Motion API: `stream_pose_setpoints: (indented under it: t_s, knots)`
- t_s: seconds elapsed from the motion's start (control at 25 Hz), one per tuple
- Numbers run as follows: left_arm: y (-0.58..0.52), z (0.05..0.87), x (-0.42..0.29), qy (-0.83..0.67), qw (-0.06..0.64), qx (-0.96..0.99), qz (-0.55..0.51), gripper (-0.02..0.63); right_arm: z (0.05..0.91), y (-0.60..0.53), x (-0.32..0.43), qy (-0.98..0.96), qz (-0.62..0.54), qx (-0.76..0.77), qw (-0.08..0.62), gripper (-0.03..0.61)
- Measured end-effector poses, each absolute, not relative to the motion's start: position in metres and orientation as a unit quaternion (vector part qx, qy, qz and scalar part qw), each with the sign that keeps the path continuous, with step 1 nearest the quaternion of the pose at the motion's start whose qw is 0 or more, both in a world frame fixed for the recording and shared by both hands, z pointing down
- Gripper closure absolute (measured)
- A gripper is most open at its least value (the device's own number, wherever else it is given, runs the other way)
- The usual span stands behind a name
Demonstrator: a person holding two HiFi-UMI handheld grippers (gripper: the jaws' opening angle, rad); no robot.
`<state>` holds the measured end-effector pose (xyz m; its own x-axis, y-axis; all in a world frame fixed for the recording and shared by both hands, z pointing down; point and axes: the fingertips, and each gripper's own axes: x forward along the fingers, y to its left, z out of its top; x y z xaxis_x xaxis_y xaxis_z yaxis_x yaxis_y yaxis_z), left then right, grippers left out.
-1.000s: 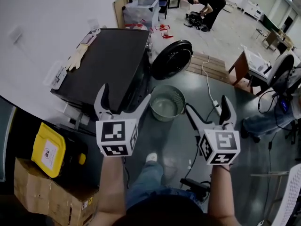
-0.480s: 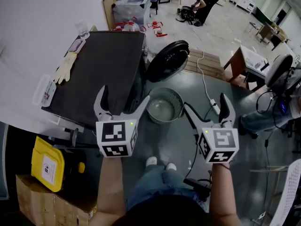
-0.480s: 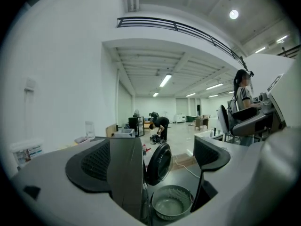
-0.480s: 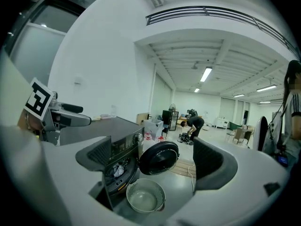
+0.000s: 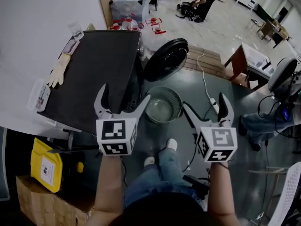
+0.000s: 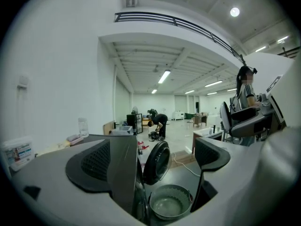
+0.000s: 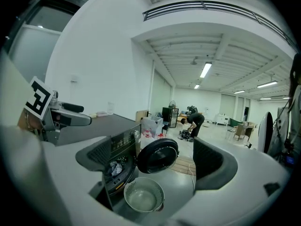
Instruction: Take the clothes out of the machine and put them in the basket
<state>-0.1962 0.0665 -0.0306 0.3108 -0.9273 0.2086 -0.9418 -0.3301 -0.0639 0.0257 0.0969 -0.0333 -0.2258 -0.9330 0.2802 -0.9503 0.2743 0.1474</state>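
grey floor [image 5: 188, 102] – one basket [image 5: 162, 105], one machine [image 5: 101, 72].

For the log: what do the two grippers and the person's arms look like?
Left gripper and right gripper match: pale grey curved fingers, dark ribbed inner pads, and a white cube with black square markers at each base. No cables show on them. Forearms are bare, no sleeves in view; the person wears blue jeans.

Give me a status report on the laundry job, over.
Left gripper and right gripper open, empty, short of the machine. Door open, clothes inside. Basket empty, on floor in front. Nothing blocking the opening.
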Motion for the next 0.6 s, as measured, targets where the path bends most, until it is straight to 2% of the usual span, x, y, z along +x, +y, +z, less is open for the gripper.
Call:
stream_pose_setpoints:
  t_s: [0.6]
  knots:
    - [-0.022, -0.012, -0.128, -0.585, 0.049, 0.801, 0.123, 0.058, -0.008, 0.003, 0.100, -0.790, 0.072, 0.591, 0.147, 0.052]
